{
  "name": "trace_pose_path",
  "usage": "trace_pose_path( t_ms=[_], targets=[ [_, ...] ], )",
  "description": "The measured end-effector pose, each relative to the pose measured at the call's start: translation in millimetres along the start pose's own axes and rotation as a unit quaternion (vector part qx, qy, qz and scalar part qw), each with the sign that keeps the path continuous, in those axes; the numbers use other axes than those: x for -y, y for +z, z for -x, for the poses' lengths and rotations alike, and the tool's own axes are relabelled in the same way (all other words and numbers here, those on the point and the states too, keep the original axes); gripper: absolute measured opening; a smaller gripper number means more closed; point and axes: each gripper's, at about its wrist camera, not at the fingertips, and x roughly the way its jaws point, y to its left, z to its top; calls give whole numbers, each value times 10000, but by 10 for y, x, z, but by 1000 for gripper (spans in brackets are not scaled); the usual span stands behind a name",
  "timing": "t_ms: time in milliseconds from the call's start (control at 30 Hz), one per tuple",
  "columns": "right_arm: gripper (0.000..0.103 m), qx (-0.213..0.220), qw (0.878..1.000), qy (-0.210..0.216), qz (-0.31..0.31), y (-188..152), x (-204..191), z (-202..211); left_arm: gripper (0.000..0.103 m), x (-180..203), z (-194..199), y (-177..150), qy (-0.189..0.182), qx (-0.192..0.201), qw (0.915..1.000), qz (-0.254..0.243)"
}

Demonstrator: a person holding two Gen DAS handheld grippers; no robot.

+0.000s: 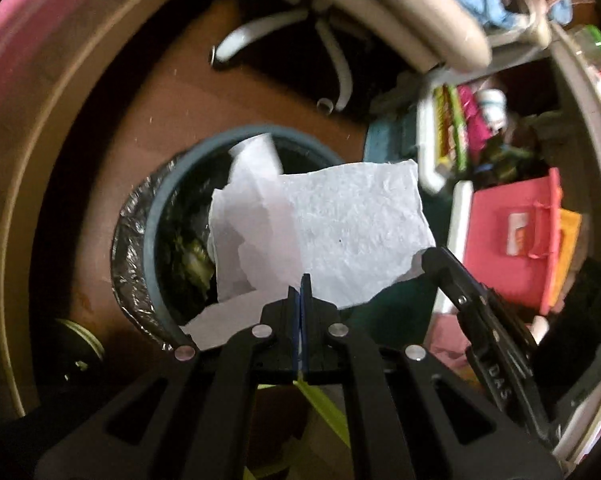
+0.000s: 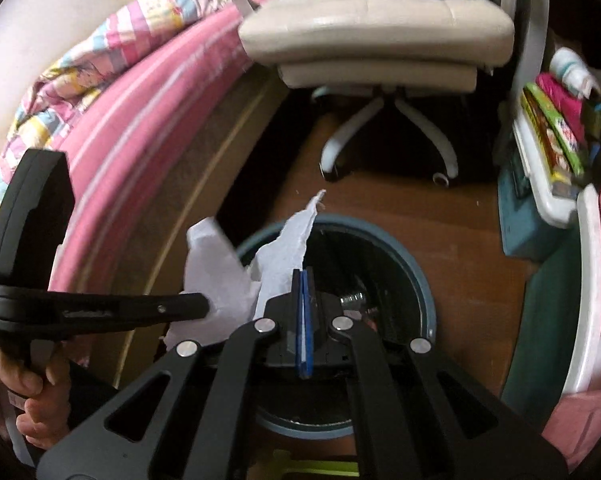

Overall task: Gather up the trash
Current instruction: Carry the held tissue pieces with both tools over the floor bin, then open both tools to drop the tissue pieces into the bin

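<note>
A round blue-grey trash bin [image 1: 152,216] with a black liner stands on the brown floor, below both grippers. My left gripper [image 1: 304,280] is shut on crumpled white tissue paper [image 1: 244,236] that hangs over the bin's mouth. The right gripper [image 1: 430,258] comes in from the right, its tip at the edge of a flat white tissue sheet [image 1: 360,228]. In the right wrist view my right gripper [image 2: 303,274] is shut on a tissue sheet [image 2: 288,248] above the bin [image 2: 420,280]. The left gripper [image 2: 206,306] holds its tissue [image 2: 216,276] beside it. Dark trash lies inside the bin.
An office chair with a white star base [image 2: 380,132] stands beyond the bin. A bed with a pink edge [image 2: 140,128] runs along the left. At the right are a white shelf unit with books [image 1: 452,128] and a pink bag [image 1: 512,236]. A hand [image 2: 32,392] grips the left tool.
</note>
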Motion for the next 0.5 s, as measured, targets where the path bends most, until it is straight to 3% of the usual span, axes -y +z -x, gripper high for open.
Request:
trace_pose_path(
  t_ms=[267, 333, 367, 433, 467, 500],
  targets=[
    [1, -423, 9988, -223, -104, -202, 140, -356, 1, -29, -515, 114, 284, -541, 9981, -60],
    [1, -489, 9984, -267, -139, -238, 163, -412, 5, -45, -603, 118, 381, -617, 9974, -44],
    [2, -527, 9981, -294, -146, -254, 175, -440, 12, -62, -649, 121, 441, -685, 9967, -23],
    [7, -666, 9970, -342, -176, -285, 196, -498, 48, -129, -700, 117, 648, -809, 9946, 67],
    [28, -716, 9965, -374, -191, -288, 202, -511, 72, -157, -704, 118, 827, -808, 9932, 102],
    [41, -719, 9961, -459, -220, -296, 215, -510, 73, -182, -689, 122, 949, -775, 9924, 132]
  ],
)
